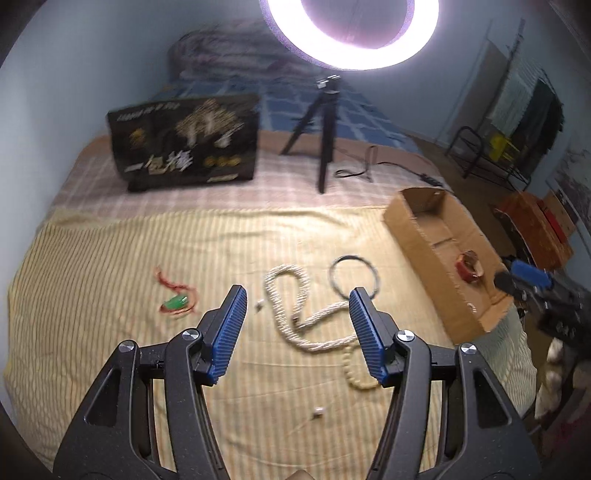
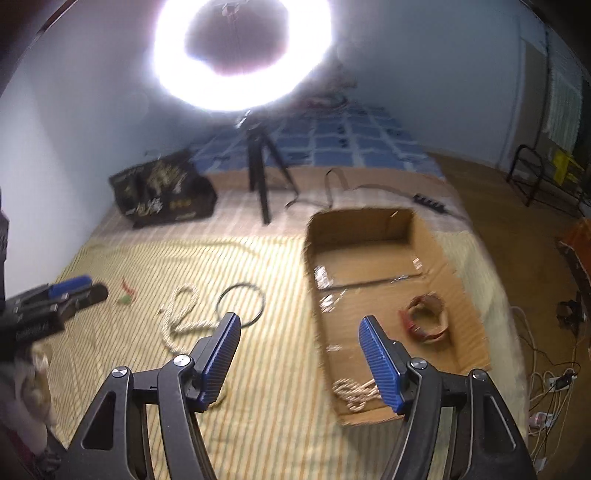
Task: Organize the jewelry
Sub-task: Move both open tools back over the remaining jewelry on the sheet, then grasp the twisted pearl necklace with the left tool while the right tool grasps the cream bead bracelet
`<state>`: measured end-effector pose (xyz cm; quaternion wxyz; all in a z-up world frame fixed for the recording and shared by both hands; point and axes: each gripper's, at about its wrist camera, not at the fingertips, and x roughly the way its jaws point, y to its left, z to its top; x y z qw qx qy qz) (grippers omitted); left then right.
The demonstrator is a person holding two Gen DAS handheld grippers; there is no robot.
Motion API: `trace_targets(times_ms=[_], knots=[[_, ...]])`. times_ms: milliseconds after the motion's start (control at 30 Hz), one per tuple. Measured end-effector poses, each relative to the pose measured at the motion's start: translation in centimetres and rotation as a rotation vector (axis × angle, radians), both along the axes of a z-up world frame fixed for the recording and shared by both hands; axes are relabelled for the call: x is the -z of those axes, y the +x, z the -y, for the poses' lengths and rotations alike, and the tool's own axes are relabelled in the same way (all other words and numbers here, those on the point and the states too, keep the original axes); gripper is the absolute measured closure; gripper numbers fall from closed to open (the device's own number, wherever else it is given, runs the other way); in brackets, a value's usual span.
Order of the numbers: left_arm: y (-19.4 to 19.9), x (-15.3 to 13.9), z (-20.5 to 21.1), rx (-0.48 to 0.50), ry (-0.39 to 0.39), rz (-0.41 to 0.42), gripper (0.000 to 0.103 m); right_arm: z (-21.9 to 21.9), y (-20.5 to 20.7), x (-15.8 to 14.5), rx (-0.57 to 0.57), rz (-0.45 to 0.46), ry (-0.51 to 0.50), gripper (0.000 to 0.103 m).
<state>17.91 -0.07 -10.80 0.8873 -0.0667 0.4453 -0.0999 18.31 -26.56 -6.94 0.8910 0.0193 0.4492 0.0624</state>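
A bed covered with a yellow striped sheet [image 1: 110, 258], seen from two handheld grippers, with an open cardboard box [image 2: 373, 236] at its right edge.

The sorting looks partly done. Two pieces already lie in the box: a red bangle [image 2: 426, 319] near its middle and a cream bead strand [image 2: 354, 393] at its near end.

Still out on the sheet, as far as can be counted:
- one long cream bead necklace [image 1: 295, 299], looped loosely
- one thin dark ring bangle [image 1: 354, 275], just beside the necklace
- one green pendant on a red cord [image 1: 175, 295], well to the left
- two tiny pale bits, possibly earrings [image 1: 318, 411] (too small to tell)

So about two pieces are stored and three larger ones plus the small bits remain.

The left gripper [image 1: 297, 332] hangs over the necklace, jaws spread and holding nothing. The right gripper [image 2: 301, 356] hangs by the box's near left wall, jaws also spread and empty.

Behind stand one ring light [image 1: 351, 33] on a tripod and one black printed bag [image 1: 184, 144].
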Motion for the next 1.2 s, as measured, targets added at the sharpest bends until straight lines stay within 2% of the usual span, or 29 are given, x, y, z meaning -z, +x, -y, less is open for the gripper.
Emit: trace_targets(times_ms=[200, 333, 433, 533, 667, 767, 933, 1200], knots=[[1.1, 2.1, -2.0, -0.050, -0.023, -0.076, 0.045, -2.6, 0.2, 3.0, -0.068, -0.106, 0.016, 0.035], [1.7, 3.6, -1.5, -0.039, -0.003, -0.123, 0.060, -4.3, -0.1, 5.0, -0.128, -0.164, -0.008, 0.044], [2.2, 5.1, -0.8, -0.029, -0.010, -0.179, 0.071, -5.4, -0.2, 6.0, -0.166, -0.196, -0.010, 0.045], [2.8, 6.8, -0.6, -0.038, -0.022, -0.238, 0.078, -6.1, -0.2, 7.0, -0.188, -0.229, -0.009, 0.049], [3.4, 8.9, -0.6, -0.070, -0.071, -0.320, 0.080, -6.6, 0.1, 8.3, -0.197, -0.270, -0.010, 0.056], [3.8, 9.6, -0.5, -0.085, -0.093, -0.341, 0.080, -6.7, 0.3, 9.1, -0.194, -0.296, -0.005, 0.060], [4.6, 10.3, 0.2, -0.093, -0.091, -0.355, 0.080, -6.9, 0.5, 9.8, -0.203, -0.309, -0.012, 0.063], [5.4, 11.2, 1.6, -0.103, -0.026, -0.358, 0.080, -7.3, 1.0, 10.3, -0.212, -0.335, 0.004, 0.070]])
